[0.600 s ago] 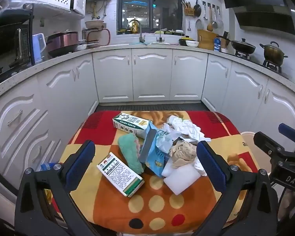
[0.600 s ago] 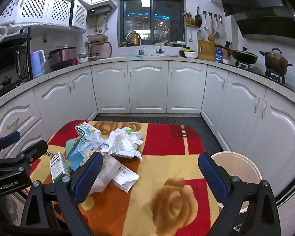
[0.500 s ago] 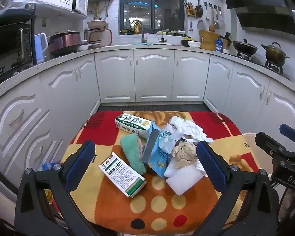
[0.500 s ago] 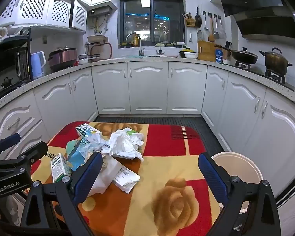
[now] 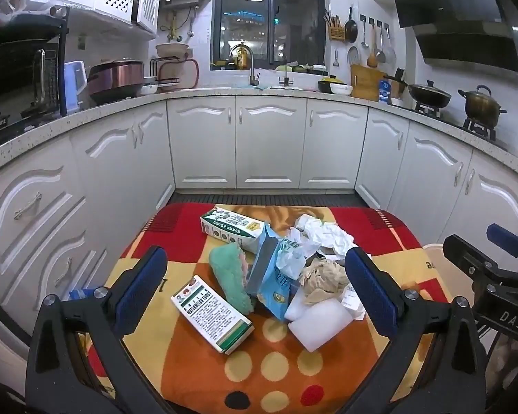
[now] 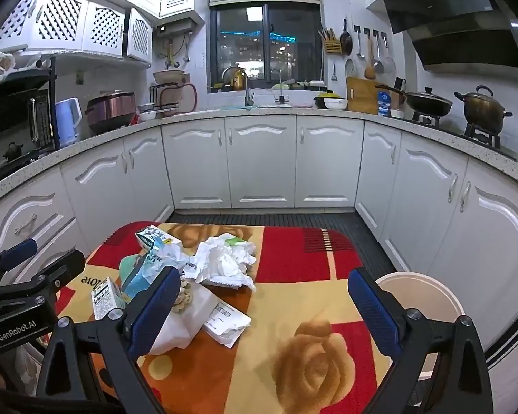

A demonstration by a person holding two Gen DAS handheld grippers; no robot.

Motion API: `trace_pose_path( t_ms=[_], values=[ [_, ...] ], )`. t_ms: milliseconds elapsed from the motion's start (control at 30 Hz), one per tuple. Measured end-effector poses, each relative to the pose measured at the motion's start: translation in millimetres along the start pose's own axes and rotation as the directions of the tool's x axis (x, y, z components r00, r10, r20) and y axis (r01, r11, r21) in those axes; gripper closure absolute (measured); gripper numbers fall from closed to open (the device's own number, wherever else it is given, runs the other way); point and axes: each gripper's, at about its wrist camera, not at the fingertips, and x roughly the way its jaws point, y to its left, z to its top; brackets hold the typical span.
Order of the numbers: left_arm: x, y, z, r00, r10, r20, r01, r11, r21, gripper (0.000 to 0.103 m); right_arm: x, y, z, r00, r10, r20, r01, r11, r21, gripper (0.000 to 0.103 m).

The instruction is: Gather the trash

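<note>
A heap of trash lies on a table under a red, yellow and orange cloth (image 5: 272,372). In the heap are a green-and-white carton (image 5: 212,314), a second carton (image 5: 231,229), a green sponge (image 5: 229,276), a blue packet (image 5: 271,276), crumpled white paper (image 5: 323,234), brown paper (image 5: 323,277) and a white block (image 5: 319,324). My left gripper (image 5: 255,289) hovers open above the near side of the heap. My right gripper (image 6: 264,305) is open over the table's right half, with crumpled white paper (image 6: 224,262) and a receipt (image 6: 226,321) ahead. A cream bin (image 6: 423,302) stands right of the table.
White kitchen cabinets (image 5: 269,145) curve around the table on three sides. The counter carries a rice cooker (image 5: 115,77), a sink tap (image 5: 245,63), a pan (image 5: 428,95) and a pot (image 5: 481,105). Dark floor (image 6: 276,219) lies beyond the table.
Both views have shifted very slightly; the left view's heap sits a little to the right of where it was. Both grippers stay open and empty.
</note>
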Motion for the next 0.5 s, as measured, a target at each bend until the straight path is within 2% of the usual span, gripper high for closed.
trace_pose_path(
  t_ms=[500],
  values=[
    [-1.7,0.8,-3.2,0.999,-0.006,0.032,0.007,1.000,-0.029,0.001,-2.6,-1.3,-4.1,0.999,0.002,0.043,-0.003,1.000,0.015,0.006]
  ],
)
